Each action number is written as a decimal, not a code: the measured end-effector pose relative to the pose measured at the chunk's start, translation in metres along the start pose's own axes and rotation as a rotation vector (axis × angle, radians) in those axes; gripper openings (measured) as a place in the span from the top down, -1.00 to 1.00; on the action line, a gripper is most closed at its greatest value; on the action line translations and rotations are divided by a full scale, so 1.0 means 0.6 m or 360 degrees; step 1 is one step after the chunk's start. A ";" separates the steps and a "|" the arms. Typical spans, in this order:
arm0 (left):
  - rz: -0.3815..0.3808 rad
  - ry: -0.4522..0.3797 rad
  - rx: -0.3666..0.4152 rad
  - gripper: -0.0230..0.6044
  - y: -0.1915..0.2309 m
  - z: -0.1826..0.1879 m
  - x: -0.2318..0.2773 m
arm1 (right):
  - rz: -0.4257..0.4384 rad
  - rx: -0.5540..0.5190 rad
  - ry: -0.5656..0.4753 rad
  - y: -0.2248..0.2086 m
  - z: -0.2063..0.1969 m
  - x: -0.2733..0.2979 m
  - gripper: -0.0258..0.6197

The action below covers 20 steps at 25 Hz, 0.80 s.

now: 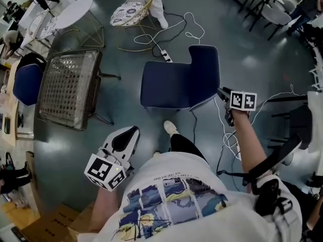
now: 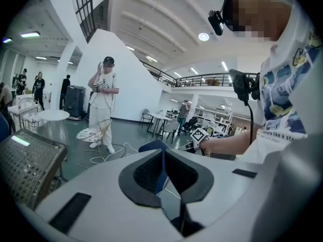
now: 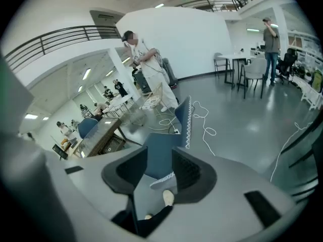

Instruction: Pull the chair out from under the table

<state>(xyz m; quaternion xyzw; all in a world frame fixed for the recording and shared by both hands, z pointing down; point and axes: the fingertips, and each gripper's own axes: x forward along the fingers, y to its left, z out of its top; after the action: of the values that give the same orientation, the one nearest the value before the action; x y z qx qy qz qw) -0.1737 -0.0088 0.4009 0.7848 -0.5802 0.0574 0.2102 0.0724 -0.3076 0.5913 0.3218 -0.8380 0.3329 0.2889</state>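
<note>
The dark blue chair [image 1: 176,82] stands free on the grey floor, to the right of the woven-top table [image 1: 70,87] and apart from it. My right gripper [image 1: 222,93] hovers just off the right edge of the chair's backrest, open, with nothing between its pads. In the right gripper view the chair [image 3: 169,150] shows through the gap of the gripper [image 3: 160,158], its back edge-on. My left gripper [image 1: 132,135] hangs lower left by my body, away from the chair, shut and empty. In the left gripper view the gripper [image 2: 162,158] shows only a thin slit with the chair [image 2: 151,146] behind.
White cables and a power strip [image 1: 166,54] trail across the floor behind the chair, and another cable [image 1: 227,135] runs by my right arm. A wire chair with a patterned cushion [image 1: 128,11], a round white table [image 1: 73,11], a blue seat [image 1: 28,82] and a black frame [image 1: 298,120] stand around.
</note>
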 end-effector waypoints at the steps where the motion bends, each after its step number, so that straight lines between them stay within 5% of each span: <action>1: -0.0009 0.0005 0.0007 0.88 -0.008 -0.012 -0.019 | 0.0016 -0.0052 -0.0027 0.028 -0.017 -0.022 0.44; 6: -0.0040 0.0055 0.0037 0.89 -0.040 -0.068 -0.102 | 0.0180 -0.0330 -0.0090 0.215 -0.102 -0.114 0.47; 11: -0.0116 0.0098 0.0039 0.89 -0.085 -0.112 -0.149 | 0.0360 -0.0594 -0.0156 0.387 -0.177 -0.196 0.78; 20: -0.0107 0.0074 0.0108 0.89 -0.139 -0.109 -0.163 | 0.0565 -0.0915 -0.0288 0.510 -0.197 -0.294 0.84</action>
<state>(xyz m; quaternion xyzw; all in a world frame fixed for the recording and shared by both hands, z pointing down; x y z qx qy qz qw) -0.1169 0.1237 0.4054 0.8090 -0.5461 0.0883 0.1987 -0.0093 0.0165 0.4267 0.1049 -0.9625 0.0985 0.2299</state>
